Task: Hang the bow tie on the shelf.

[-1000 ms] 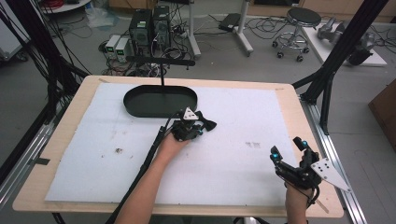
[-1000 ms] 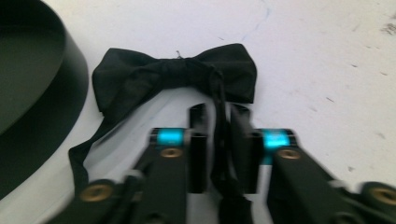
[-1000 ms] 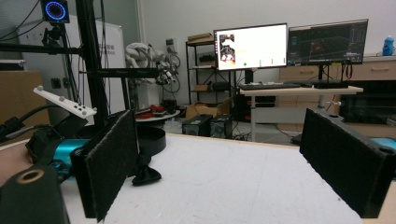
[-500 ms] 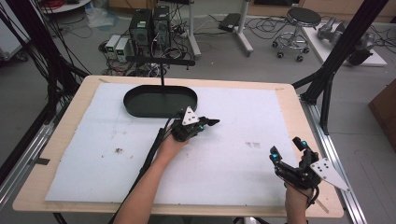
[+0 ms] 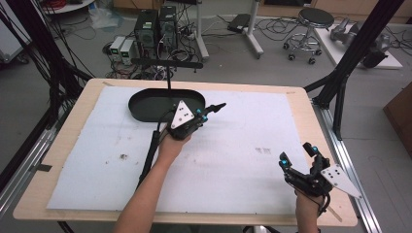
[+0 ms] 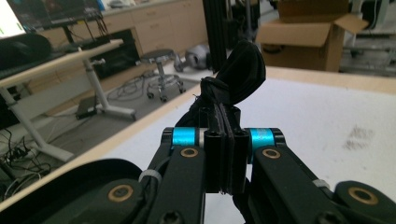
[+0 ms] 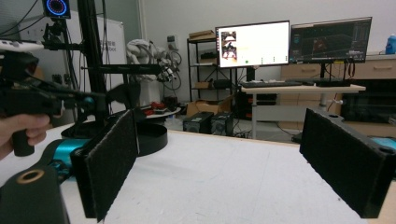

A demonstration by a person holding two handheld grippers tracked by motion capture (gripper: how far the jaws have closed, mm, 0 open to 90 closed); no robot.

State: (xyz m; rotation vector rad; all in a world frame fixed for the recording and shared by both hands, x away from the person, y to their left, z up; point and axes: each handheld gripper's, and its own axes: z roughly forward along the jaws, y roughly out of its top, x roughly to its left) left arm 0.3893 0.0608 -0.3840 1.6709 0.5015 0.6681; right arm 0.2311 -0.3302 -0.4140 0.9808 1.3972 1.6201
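Two grippers: left gripper (image 5: 206, 112), jaws pinching a small black cloth (image 6: 240, 70), hovers beside the black tray (image 5: 145, 104), which lies just behind-left; right gripper (image 5: 299, 158) spread, well apart.

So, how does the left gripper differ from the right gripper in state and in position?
The left gripper is shut on a small black object; the right gripper is open with nothing between its jaws. The left gripper is beside the black tray; the right gripper is near the table's front right corner. Both have black jaws.
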